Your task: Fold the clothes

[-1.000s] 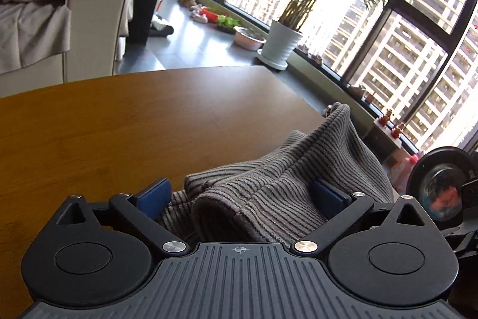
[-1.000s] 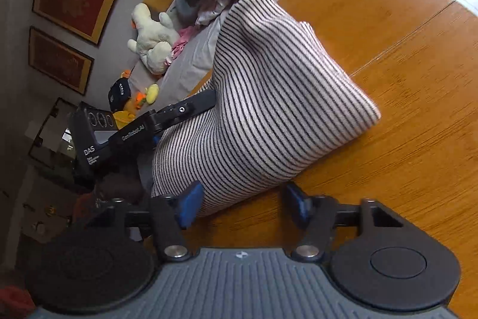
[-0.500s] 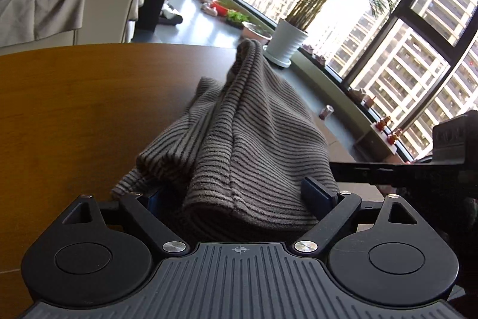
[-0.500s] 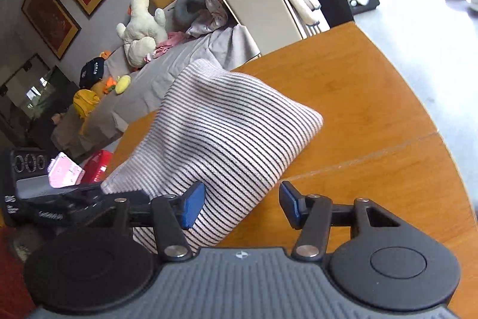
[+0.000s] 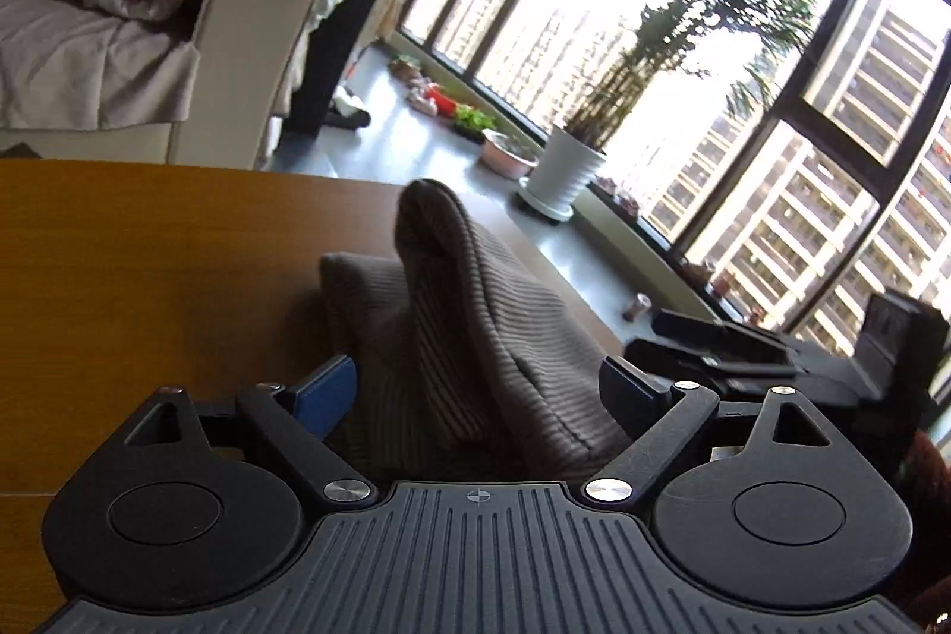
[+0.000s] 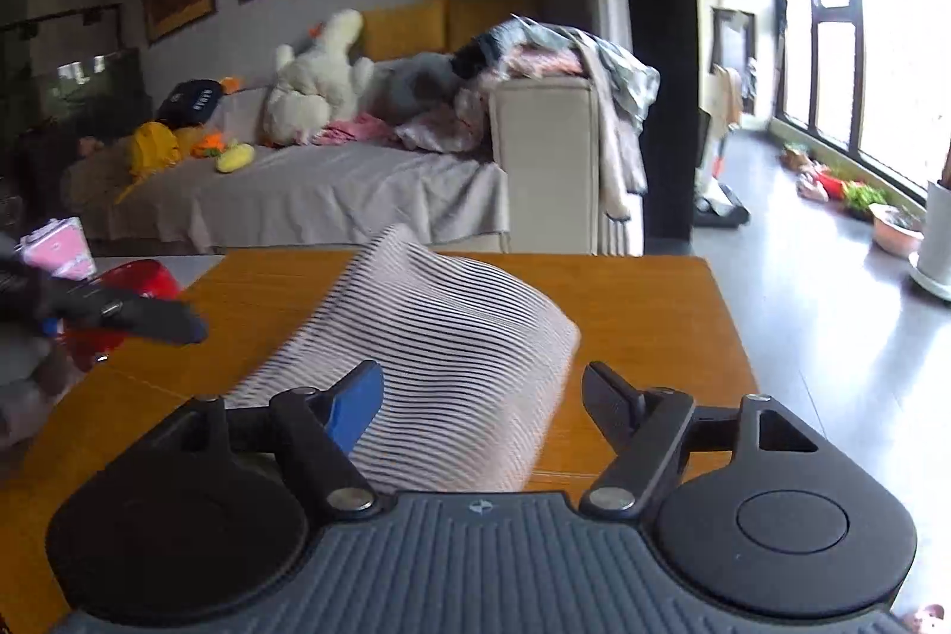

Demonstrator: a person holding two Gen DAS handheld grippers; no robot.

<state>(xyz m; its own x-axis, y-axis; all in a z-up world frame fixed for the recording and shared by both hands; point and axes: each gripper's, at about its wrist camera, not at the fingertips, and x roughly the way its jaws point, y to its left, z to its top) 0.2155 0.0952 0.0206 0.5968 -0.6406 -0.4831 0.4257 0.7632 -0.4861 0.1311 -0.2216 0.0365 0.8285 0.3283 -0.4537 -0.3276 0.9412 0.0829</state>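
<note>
A grey-and-white striped knit garment (image 5: 475, 313) lies bunched on the wooden table (image 5: 148, 248). One fold of it stands up in a peak. My left gripper (image 5: 475, 384) is open, its blue pads wide apart on either side of the bunched cloth. In the right wrist view the same garment (image 6: 452, 313) rests as a folded bundle on the table (image 6: 642, 301). My right gripper (image 6: 481, 390) is open around its near end, the left pad against the cloth and the right finger clear of it. Each view shows the other gripper at its edge, blurred.
A covered sofa (image 6: 309, 194) piled with soft toys and clothes stands beyond the table. A white potted plant (image 5: 564, 176) and bowls sit on the floor by the large windows. A red container (image 6: 128, 289) is off the table's left edge.
Both grippers have swung round, the right wrist view levelling out. The garment has come down from a raised drape into a lower bundle on the table. Both grippers stay wide apart.
</note>
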